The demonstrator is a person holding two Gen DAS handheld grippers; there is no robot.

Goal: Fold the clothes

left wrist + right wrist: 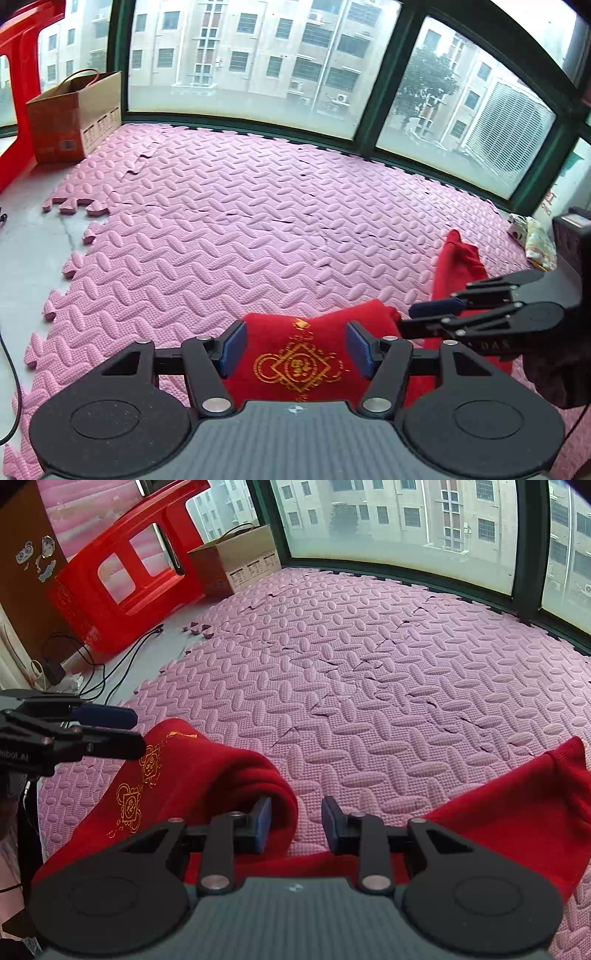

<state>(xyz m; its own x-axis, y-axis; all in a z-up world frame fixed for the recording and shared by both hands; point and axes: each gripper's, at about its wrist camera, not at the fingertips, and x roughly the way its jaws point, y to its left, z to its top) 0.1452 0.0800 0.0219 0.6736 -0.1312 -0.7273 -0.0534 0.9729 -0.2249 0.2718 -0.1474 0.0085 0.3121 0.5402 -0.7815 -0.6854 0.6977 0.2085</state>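
A red sweater with gold embroidery lies on the pink foam mat. My left gripper is open, its jaws apart above the embroidered part, gripping nothing. The right gripper comes in from the right with its fingers close over the sweater's edge. In the right wrist view the sweater is bunched at left and one part spreads to the right. My right gripper is open over bare mat between the two parts. The left gripper shows at left.
A cardboard box and a red plastic stool stand at the mat's far left corner. Cables lie on the grey floor at left. Windows line the far side. A patterned cloth lies at the right edge.
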